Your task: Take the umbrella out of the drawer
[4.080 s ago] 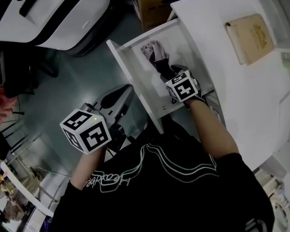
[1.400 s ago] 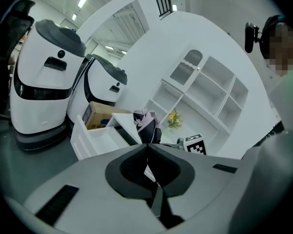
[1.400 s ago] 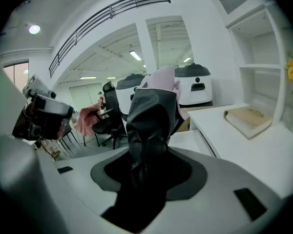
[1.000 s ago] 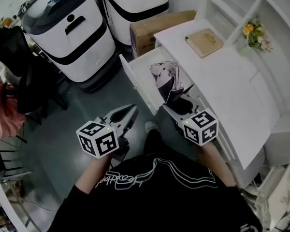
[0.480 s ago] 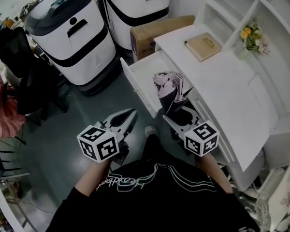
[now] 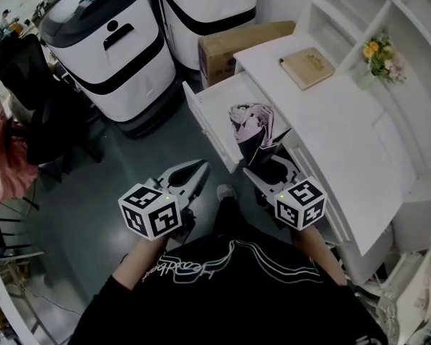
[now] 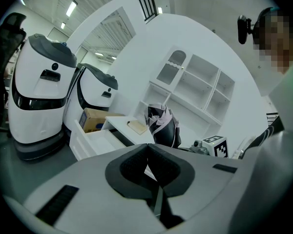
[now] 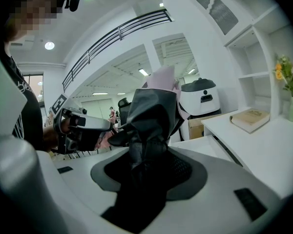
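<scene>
A folded black and pink umbrella (image 6: 253, 124) stands upright above the open white drawer (image 6: 210, 113), with my right gripper (image 6: 269, 165) shut on its lower black part. In the right gripper view the umbrella (image 8: 151, 116) fills the space between the jaws and hides the fingertips. My left gripper (image 6: 190, 172) hangs over the grey floor, left of the drawer's front, shut and with nothing in it. In the left gripper view its tips (image 7: 147, 147) meet, and the umbrella (image 7: 161, 126) and the drawer (image 7: 95, 140) show beyond them.
Two white and black machines (image 6: 108, 42) (image 6: 208, 6) stand behind the drawer, with a cardboard box (image 6: 237, 45) beside them. On the white desk (image 6: 345, 128) lie a book (image 6: 307, 65) and a vase of flowers (image 6: 377, 52). A dark chair (image 6: 29, 85) stands at the left.
Four seconds ago my right gripper was down in the drawer at the umbrella; now it holds the umbrella up, above the drawer. Over the last second both grippers have barely moved.
</scene>
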A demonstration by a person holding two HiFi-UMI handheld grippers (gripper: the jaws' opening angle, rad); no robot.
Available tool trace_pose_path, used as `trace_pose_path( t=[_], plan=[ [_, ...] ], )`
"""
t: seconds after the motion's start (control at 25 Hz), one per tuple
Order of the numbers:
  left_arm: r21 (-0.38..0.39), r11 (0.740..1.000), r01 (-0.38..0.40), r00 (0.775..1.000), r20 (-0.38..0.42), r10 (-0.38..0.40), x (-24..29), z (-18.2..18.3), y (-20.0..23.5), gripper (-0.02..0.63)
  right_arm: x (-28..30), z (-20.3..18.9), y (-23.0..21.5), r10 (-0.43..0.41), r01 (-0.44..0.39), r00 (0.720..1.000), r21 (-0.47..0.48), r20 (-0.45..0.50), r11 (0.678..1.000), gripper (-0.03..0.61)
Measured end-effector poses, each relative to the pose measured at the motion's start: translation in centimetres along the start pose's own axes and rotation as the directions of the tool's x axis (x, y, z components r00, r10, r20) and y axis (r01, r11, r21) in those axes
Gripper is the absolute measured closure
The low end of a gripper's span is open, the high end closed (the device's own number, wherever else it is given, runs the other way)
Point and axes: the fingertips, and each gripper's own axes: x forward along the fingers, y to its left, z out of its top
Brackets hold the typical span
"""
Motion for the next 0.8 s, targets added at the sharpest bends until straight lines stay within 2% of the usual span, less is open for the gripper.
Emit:
trace_pose_path(
  t=[0.8],
  plan=[
    [0.001, 1.0, 0.004, 1.0, -0.001, -0.004, -0.7, -0.4, -0.4, 0.594, -0.2, 0.0, 1.2, 0.001, -0.001, 1.0, 0.004, 0.01, 1.0, 0.373]
  ],
)
